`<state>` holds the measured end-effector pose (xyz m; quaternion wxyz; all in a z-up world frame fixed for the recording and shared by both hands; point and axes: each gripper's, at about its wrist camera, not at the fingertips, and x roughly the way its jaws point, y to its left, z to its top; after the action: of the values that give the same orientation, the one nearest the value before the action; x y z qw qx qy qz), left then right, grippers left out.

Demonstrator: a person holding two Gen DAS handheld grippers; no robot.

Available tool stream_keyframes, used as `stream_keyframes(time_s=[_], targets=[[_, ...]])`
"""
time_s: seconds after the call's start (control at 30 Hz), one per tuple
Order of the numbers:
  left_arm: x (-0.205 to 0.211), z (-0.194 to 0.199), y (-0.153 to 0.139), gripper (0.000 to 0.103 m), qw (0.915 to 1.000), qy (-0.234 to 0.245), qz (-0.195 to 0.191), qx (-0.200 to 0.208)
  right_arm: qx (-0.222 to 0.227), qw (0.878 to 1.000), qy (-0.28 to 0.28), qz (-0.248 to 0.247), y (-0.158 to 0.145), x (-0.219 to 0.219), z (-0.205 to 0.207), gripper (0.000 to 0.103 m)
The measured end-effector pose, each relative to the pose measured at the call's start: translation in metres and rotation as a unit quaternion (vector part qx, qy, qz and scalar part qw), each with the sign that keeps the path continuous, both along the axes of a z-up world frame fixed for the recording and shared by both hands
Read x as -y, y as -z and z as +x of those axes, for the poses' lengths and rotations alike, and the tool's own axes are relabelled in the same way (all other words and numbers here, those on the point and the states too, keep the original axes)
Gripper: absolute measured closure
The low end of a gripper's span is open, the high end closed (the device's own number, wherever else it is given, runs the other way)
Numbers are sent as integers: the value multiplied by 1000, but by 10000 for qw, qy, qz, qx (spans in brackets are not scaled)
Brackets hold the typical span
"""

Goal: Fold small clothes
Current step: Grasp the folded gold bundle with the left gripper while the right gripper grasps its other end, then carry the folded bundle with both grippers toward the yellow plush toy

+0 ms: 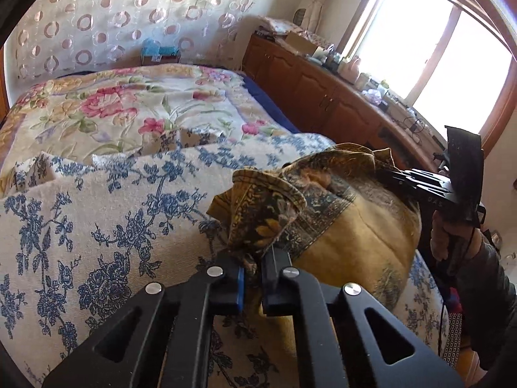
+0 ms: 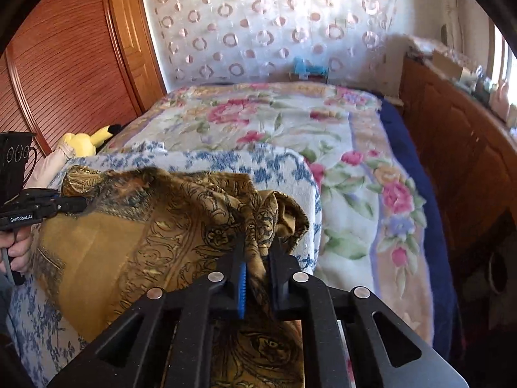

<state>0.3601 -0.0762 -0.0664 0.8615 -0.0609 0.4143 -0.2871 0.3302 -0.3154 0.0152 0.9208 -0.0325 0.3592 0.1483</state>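
Note:
A mustard-yellow cloth with dark paisley borders (image 1: 342, 232) lies bunched on the blue-flowered bedspread (image 1: 97, 220). My left gripper (image 1: 253, 265) is shut on a gathered corner of the cloth at the near side. In the right wrist view the same cloth (image 2: 135, 242) spreads to the left, and my right gripper (image 2: 260, 258) is shut on a bunched fold of it. Each gripper shows in the other's view: the right gripper (image 1: 381, 174) bites the cloth's far edge, the left gripper (image 2: 82, 204) pinches its left edge, held by a hand (image 2: 19, 245).
The bed carries a pink-flowered quilt (image 2: 290, 123) beyond the blue-flowered bedspread. A wooden cabinet (image 1: 310, 93) with clutter on top runs along the right under a bright window (image 1: 420, 55). A yellow plush toy (image 2: 85, 142) lies by the wooden wardrobe (image 2: 64, 58).

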Motion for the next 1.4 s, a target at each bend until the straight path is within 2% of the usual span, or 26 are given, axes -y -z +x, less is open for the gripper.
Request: stream_keyframes(time_s=[0.1, 0.4, 0.57, 0.7, 0.87, 1.1, 1.27, 1.4], targets=[[-6, -11, -16, 96, 9996, 8, -241, 171, 279, 9996, 14, 32, -13, 0, -16, 94], [-25, -52, -59, 97, 9964, 19, -480, 696, 1004, 9947, -212, -68, -44, -26, -66, 94], [-60, -81, -82, 97, 9924, -155, -597, 1068, 1362, 9895, -476, -80, -55, -49, -78, 95], [-102, -100, -92, 97, 9885, -444, -659, 1284, 1575, 9838, -850, -88, -62, -88, -78, 95], [-172, -125, -99, 97, 9812, -1032, -606, 1514, 1697, 9752, -1419, -29, -61, -146, -65, 95], [-264, -148, -93, 97, 9673, -1919, -500, 1581, 1700, 9593, -2256, -7, -48, -242, -25, 95], [-310, -156, -84, 97, 9561, -2389, -513, 1616, 1676, 9486, -2684, -56, -41, -297, 14, 95], [-333, -160, -72, 97, 9505, -2622, -576, 1563, 1618, 9415, -2953, -167, -34, -336, 42, 95]])
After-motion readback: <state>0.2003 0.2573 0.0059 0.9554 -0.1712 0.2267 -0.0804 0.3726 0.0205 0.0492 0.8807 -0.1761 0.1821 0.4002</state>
